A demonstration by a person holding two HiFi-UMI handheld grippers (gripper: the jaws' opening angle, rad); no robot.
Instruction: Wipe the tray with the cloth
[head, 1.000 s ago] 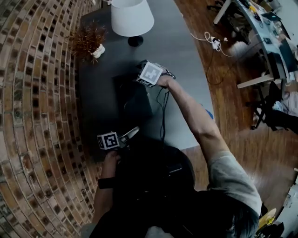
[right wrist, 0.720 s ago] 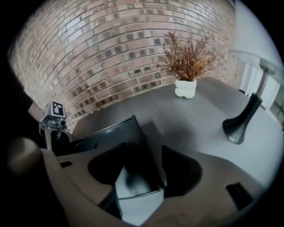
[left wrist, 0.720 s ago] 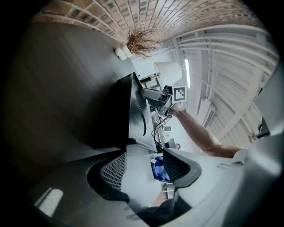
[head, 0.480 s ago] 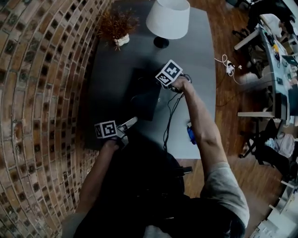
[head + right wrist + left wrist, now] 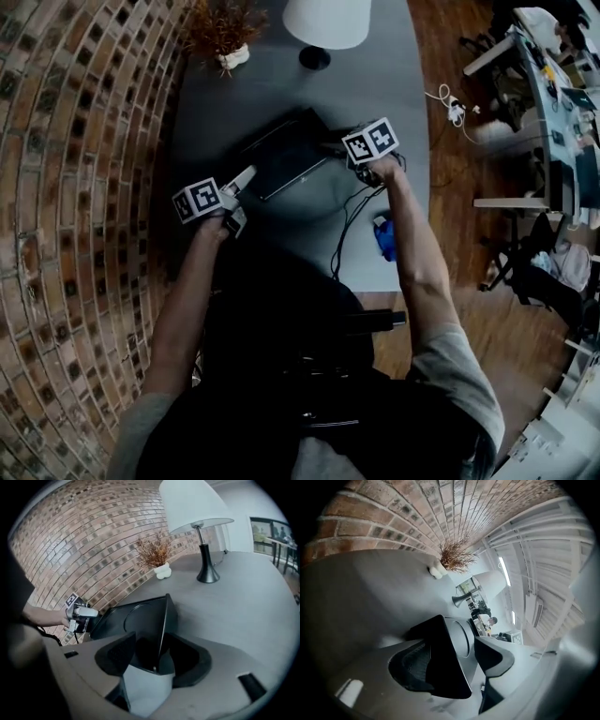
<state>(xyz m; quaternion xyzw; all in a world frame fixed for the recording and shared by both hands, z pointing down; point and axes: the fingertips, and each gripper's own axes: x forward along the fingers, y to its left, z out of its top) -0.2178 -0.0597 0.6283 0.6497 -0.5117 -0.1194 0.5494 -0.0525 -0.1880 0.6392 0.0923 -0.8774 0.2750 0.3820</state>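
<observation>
One blue wad, probably the cloth point(image 5: 384, 239), lies nearest, behind the right gripper point(image 5: 152, 660), which clamps a corner of the black tray point(image 5: 136, 616); opposite, the left gripper point(image 5: 461, 660) is opening its jaws with another corner between them.

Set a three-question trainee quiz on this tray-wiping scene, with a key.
1. True or false: the blue cloth lies on the dark rectangular tray.
2. What sits between the jaws of the right gripper? A: the cloth. B: a tray corner. C: nothing.
3. What stands beside the white-shaded lamp on the grey table?
Key: 1 false, it lies by the table's near edge, off the tray. 2 B. 3 a dried plant in a white pot.
</observation>
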